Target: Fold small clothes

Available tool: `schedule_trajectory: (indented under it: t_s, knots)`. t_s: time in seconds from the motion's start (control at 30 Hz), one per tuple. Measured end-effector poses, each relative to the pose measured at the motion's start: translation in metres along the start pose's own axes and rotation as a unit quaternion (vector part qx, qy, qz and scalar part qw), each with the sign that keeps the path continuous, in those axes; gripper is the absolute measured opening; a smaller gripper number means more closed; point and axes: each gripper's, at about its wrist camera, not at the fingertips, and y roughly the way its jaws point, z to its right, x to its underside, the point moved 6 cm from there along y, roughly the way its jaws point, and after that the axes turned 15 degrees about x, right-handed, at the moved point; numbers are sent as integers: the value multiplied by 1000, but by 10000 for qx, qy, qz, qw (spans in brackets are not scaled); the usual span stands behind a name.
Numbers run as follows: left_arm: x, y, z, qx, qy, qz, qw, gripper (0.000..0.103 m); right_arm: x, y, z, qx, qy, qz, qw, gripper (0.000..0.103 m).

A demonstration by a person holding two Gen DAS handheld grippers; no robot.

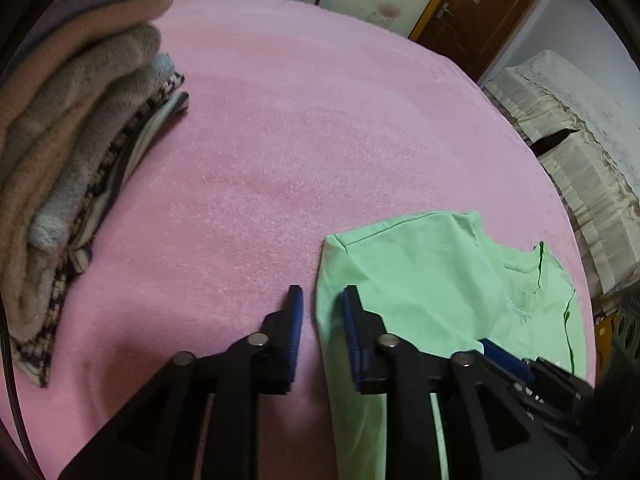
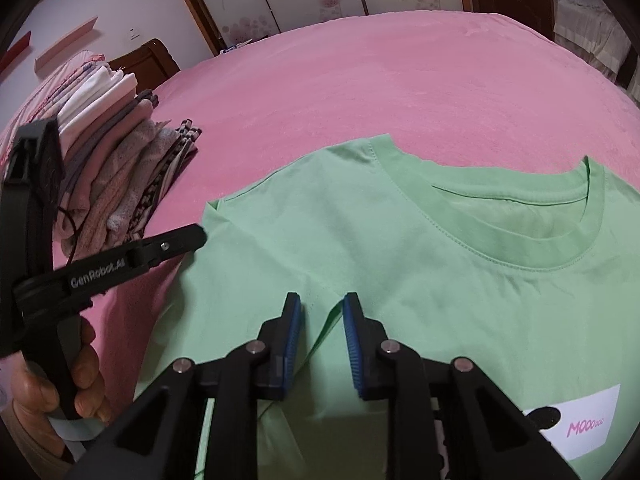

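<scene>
A mint green T-shirt lies flat on the pink blanket, collar away from me, its left sleeve folded in over the body; a white label with pink letters is on its chest. It also shows in the left wrist view. My left gripper is open and empty, just above the shirt's folded left edge. My right gripper is open and empty, low over the folded sleeve. The left gripper also shows in the right wrist view, beside the shirt's left edge.
A stack of folded clothes stands on the left of the blanket, seen also in the right wrist view. A cream-covered piece of furniture stands past the bed's right edge. A brown door is behind.
</scene>
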Motion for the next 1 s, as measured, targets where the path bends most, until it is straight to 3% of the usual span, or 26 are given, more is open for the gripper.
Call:
schedule_trajectory:
  t_s: [0.17,0.2,0.23,0.33,0.47,0.7,0.73,0.83,0.9,1.0]
  knots:
    - [-3,10,7,29,29,-49,10000,25,-1,2,0,-42,36,-21,10000,22]
    - [-3,12,10,-16,150,-70,9999,7,0,2,0,-32,14,-15,10000,22]
    - [-3,16,14,-242,399,-118,9988,1,0,2,-1,-14,-14,-2,10000,22]
    - [-3,13,16,-737,857,21,9936,1,-1,2,-4,28,-96,64,9999,22]
    - [-3,6,12,-766,789,285,9935,0,-2,2,-8,39,-151,116,9998,20]
    - [-6,3,4,-740,749,151,9943,6,-2,-1,-3,150,-134,54,9998,19]
    - [-6,1,9,-808,797,128,9935,8,-1,-4,-1,144,-107,63,9998,20]
    - [-5,-15,18,-1049,1021,53,9892,29,3,-22,7,177,-71,142,9997,20]
    - [1,-31,27,-1159,1194,78,9860,54,9,-40,14,252,-98,237,9994,20]
    - [13,-62,43,-1271,1371,213,9821,66,22,-70,25,344,-130,326,9988,20]
